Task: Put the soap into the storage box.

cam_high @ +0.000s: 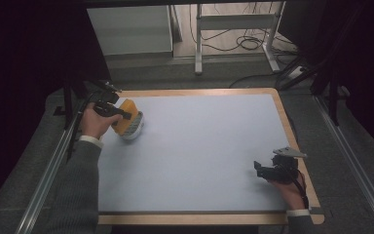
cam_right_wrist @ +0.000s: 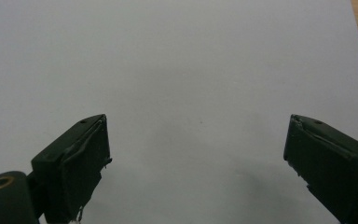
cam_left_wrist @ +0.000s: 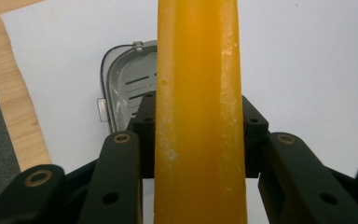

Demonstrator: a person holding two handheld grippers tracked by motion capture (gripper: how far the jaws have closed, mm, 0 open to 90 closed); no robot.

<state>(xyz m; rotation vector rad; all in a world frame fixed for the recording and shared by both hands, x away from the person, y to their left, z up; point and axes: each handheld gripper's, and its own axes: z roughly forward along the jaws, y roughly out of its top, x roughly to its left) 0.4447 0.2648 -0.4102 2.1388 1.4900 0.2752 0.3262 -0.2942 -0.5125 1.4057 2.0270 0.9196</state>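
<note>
Holding: my left gripper (cam_high: 118, 116) clamps an orange slab (cam_left_wrist: 198, 112), its jaws pressed on the slab's two flat faces; it looks like a sponge or a lid, though I cannot tell which.
Slab's long axis: it runs straight out ahead of the left gripper, along the jaws' own line, and past their tips.
Thing below: a grey metal container (cam_left_wrist: 128, 86) with slotted walls sits just under and slightly left of the jaws in the left gripper view; from the high view the slab stands right above it at the counter's (cam_high: 199, 146) far left corner.
Touching or apart: I cannot tell whether the slab's far end already touches the container's rim.
Key relation: the container's opening lies ahead of and below the slab's tip, offset a little to the gripper's left, so I judge the next move needs a small shift that way before lowering.
Right gripper (cam_right_wrist: 198, 154): jaws wide apart with nothing between them, over bare counter surface near the right edge.
Nearer hand: the left one by far; the right is well apart from both slab and container.
Risk: I think a tilted slab could catch the rim.
</note>
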